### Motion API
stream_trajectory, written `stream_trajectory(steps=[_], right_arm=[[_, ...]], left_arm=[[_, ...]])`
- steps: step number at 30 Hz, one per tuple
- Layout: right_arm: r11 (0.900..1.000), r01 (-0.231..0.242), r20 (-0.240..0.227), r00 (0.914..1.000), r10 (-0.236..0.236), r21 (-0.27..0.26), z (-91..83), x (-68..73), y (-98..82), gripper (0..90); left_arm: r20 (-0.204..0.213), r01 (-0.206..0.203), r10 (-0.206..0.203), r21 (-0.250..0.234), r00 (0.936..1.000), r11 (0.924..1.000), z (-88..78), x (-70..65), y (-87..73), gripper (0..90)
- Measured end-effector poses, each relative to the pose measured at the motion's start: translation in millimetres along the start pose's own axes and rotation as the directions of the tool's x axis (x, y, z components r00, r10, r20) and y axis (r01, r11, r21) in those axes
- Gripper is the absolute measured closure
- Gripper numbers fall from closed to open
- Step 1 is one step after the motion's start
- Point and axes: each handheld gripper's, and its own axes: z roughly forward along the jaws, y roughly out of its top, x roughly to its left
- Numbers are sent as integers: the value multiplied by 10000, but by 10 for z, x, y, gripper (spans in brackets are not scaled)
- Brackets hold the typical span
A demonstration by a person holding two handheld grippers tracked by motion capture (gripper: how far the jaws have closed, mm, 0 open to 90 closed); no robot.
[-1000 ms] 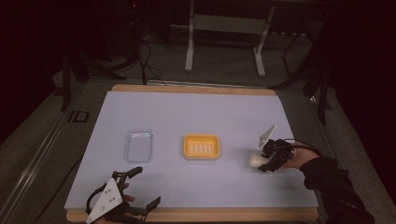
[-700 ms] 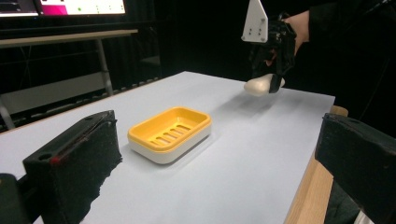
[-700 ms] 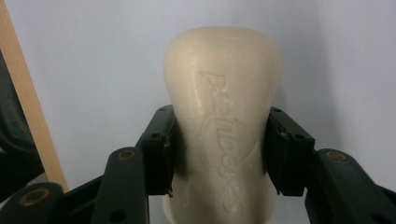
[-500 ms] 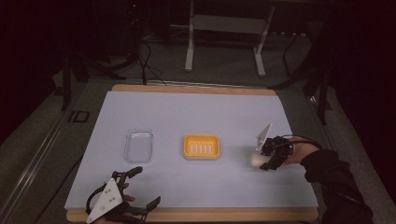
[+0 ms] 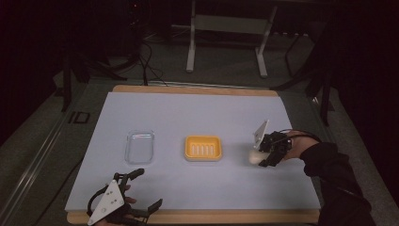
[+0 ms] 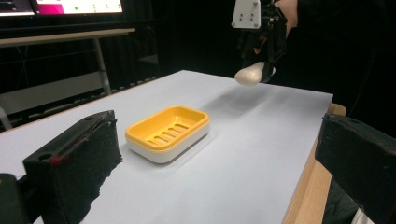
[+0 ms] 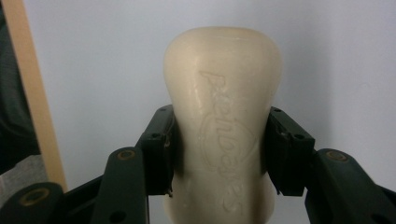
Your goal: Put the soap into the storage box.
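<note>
A cream bar of soap with raised lettering sits clamped between the two black jaws of my right gripper. In the high view that right gripper hangs a little above the pale blue mat, right of the yellow soap dish, with the soap at its tip. The left gripper view shows the soap lifted off the mat, beyond the yellow soap dish. My left gripper rests at the near left corner, its jaws wide apart with nothing between them.
A clear plastic lid or tray lies left of the dish. The mat covers a wooden table whose edge runs along the front. Metal stand legs and cables lie on the floor behind.
My right gripper has risen slightly off the mat and drifted left toward the dish, carrying the soap. The left gripper has stayed put.
</note>
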Motion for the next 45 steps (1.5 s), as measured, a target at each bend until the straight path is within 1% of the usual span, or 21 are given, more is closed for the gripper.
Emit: stream_trajectory(steps=[3,6,11,13,17,18,25,28,29,33,35,37,41,42,43,45], right_arm=[[9997,189,-19,9998,-189,157,-1,-7,49,497],[9996,235,-37,9997,-234,126,-18,-14,94,497],[9996,215,123,9997,-217,172,-72,-45,183,497],[9992,351,102,9993,-353,209,-95,-51,227,497],[9989,436,88,9990,-438,196,-134,-71,294,497],[9983,573,122,9983,-575,135,-159,-94,338,497],[9976,685,204,9974,-684,-51,-245,-147,457,497],[9975,709,239,9972,-709,-13,-282,-170,507,497],[9979,652,246,9976,-652,-23,-290,-180,525,497],[9977,647,254,9976,-652,175,-320,-196,599,497],[9971,751,288,9967,-754,124,-343,-192,633,497],[9963,859,287,9959,-857,-68,-369,-192,665,497],[9938,1083,336,9936,-1074,-267,-396,-188,731,497],[9945,1024,318,9943,-1017,-236,-401,-183,747,497],[9935,1100,333,9935,-1090,-278,-402,-189,763,497],[9938,1069,332,9938,-1059,-310,-405,-199,793,497]], left_arm=[[23,0,0,2,10000,10000,-1,0,0,1],[44,-10,10,25,10000,10000,2,-1,-2,1],[119,-17,16,62,9999,10000,8,-5,-3,2],[149,-8,7,74,9999,10000,9,-6,-3,2],[159,-10,8,84,9999,10000,8,-7,-2,2],[161,-14,13,78,9999,10000,7,-5,-2,2],[169,-1,0,66,9999,10000,6,-6,-2,2],[179,13,-14,79,9998,10000,9,-5,-4,1],[172,10,-11,82,9999,10000,9,-5,-3,2],[164,15,-16,60,9999,10000,4,-4,-1,2],[165,11,-12,74,9999,10000,5,-2,-2,2],[171,11,-13,85,9999,10000,9,-4,-3,2],[177,20,-21,71,9998,10000,8,-3,-3,2],[174,21,-23,67,9998,10000,7,-2,-2,2],[169,26,-27,62,9999,10000,6,-1,-2,2],[182,10,-12,104,9998,9999,6,0,-2,2]])
